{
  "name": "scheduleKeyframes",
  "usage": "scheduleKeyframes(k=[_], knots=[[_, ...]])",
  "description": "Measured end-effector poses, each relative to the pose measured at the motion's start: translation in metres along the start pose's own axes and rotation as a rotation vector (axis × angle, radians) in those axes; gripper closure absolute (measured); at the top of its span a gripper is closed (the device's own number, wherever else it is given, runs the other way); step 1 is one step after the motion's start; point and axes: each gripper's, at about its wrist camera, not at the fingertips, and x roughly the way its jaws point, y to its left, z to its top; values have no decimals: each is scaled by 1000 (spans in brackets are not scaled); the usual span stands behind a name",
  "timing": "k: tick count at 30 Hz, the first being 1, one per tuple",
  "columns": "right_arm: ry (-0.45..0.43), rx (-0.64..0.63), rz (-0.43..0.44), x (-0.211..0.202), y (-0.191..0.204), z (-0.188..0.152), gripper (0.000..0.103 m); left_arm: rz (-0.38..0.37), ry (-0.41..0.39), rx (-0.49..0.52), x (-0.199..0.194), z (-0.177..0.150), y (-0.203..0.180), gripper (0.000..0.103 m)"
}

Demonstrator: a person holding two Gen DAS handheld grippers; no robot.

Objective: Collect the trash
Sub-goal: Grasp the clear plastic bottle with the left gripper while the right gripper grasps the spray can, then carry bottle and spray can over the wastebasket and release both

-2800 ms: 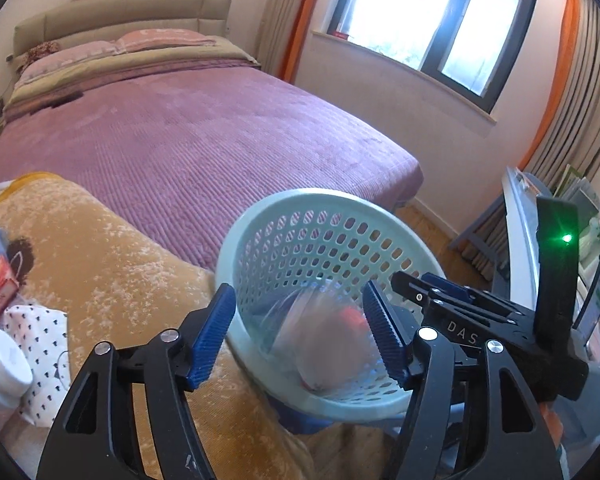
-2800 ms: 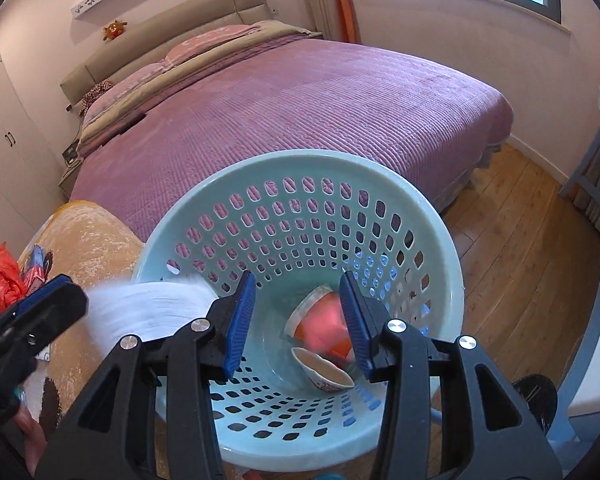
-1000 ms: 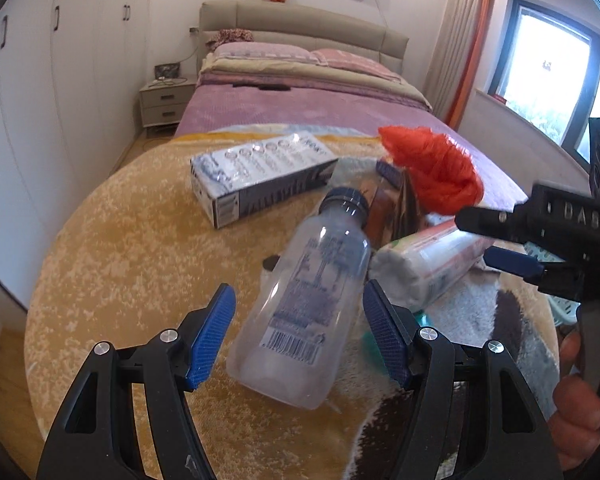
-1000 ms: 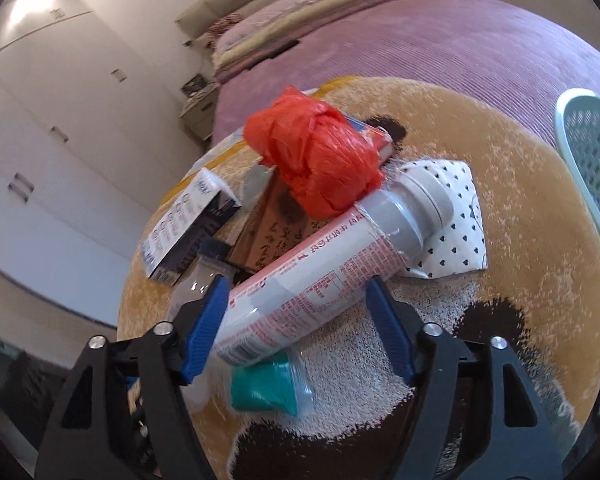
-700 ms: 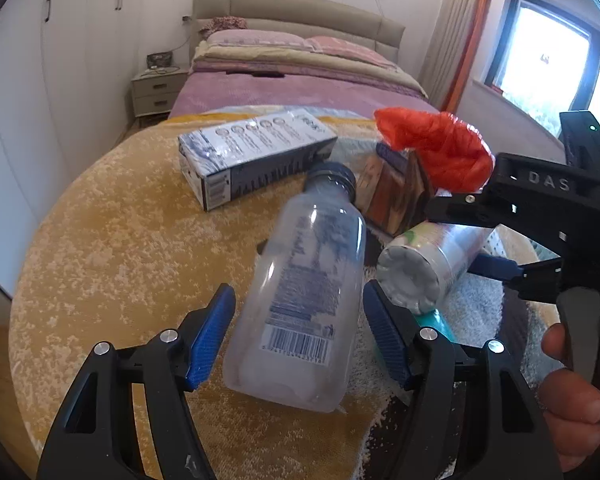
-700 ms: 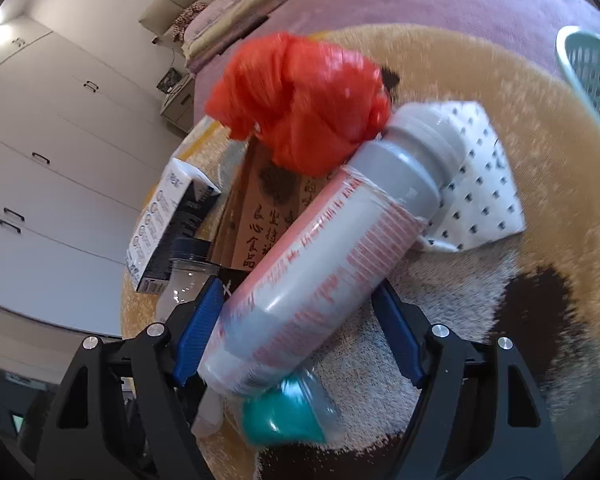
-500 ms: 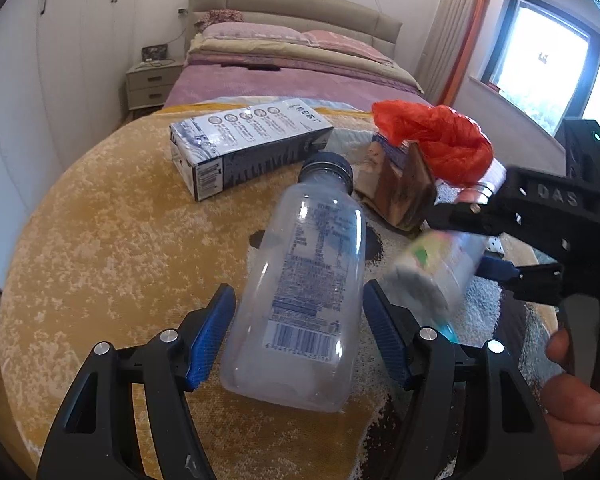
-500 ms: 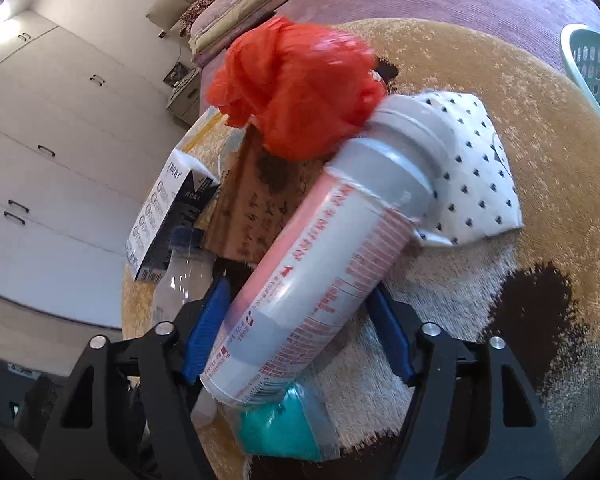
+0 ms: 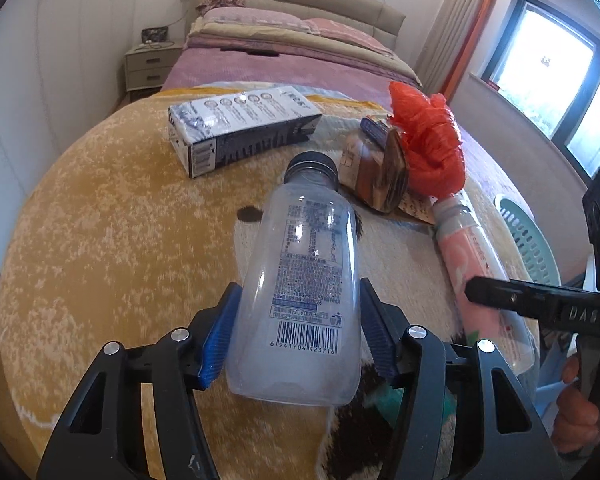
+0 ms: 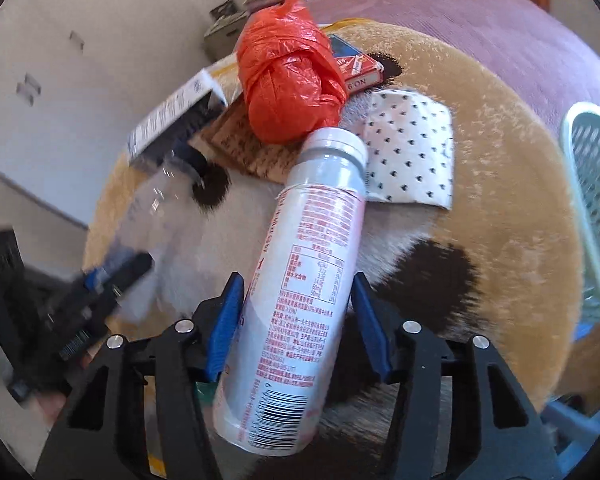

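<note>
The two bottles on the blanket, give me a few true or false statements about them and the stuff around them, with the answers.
1. The left gripper has the clear bottle between its blue pads. True.
2. The clear bottle has no cap. False: a dark cap is screwed on.
3. The right gripper straddles the pink and white bottle. True.
4. The orange plastic bag lies inside the basket. False: it sits on the blanket among the boxes, beside the pink bottle's cap end.
5. The long carton stands upright. False: it lies flat on its side.
</note>
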Motion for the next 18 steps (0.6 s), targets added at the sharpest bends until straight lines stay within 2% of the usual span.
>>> scheduleKeyframes(k=[3, 5, 7, 12, 18], knots=[[-4, -84, -32, -9, -1, -11, 53, -22, 23, -13, -4, -6, -4, 47], [-16, -159, -93, -15, -1, -20, 55, -32, 38, -6, -8, -11, -10, 47], [-39, -179, -108, -23, -6, -24, 55, -43, 48, 4, -11, -13, -15, 46], [-71, -75, -42, -32, -28, -26, 55, -36, 56, 16, -8, -13, -26, 45], [-86, -45, -24, -24, -26, -37, 53, 13, 66, 26, 6, -4, -30, 42]])
